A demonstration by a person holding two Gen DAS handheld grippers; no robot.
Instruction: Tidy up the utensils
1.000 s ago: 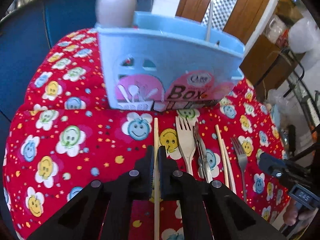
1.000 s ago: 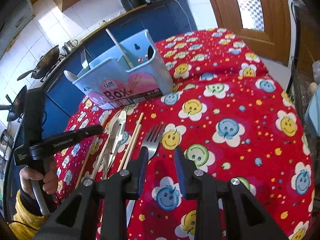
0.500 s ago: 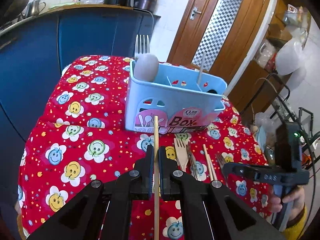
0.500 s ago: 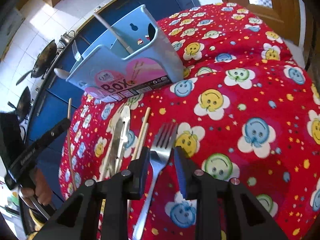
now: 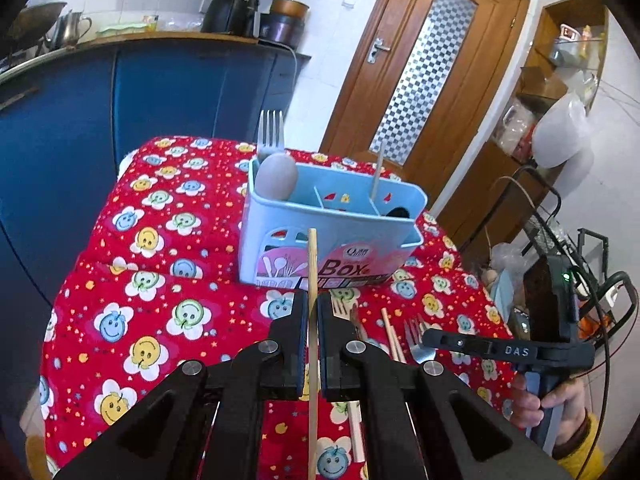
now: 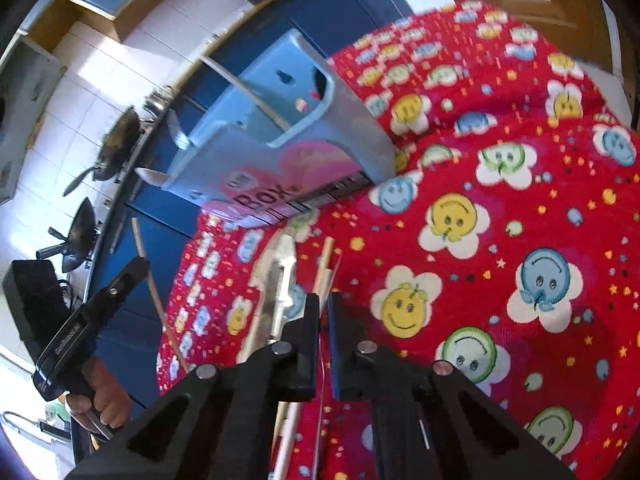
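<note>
My left gripper (image 5: 312,312) is shut on a wooden chopstick (image 5: 312,264) and holds it above the red tablecloth (image 5: 160,280), short of the light blue utensil box (image 5: 332,216). The box holds a metal fork (image 5: 271,132), a grey spoon (image 5: 276,176) and a pale stick (image 5: 377,172). My right gripper (image 6: 323,308) is low over the cloth. Its jaws are shut on a metal fork (image 6: 335,276), which shows edge-on between them. The left wrist view shows the right gripper (image 5: 426,338) at that fork (image 5: 416,340). The left gripper (image 6: 132,276) and its chopstick (image 6: 152,288) show at left in the right wrist view.
A wooden fork (image 5: 340,308), a metal utensil (image 6: 280,280) and two wooden chopsticks (image 6: 324,264) lie on the cloth in front of the box (image 6: 280,148). Blue cabinets (image 5: 120,120) stand behind and left of the table. A wooden door (image 5: 420,80) is at the back right.
My left gripper rose and drew back with the chopstick, so the box looks farther. My right gripper moved over the fork's handle and closed on it; the fork now shows edge-on.
</note>
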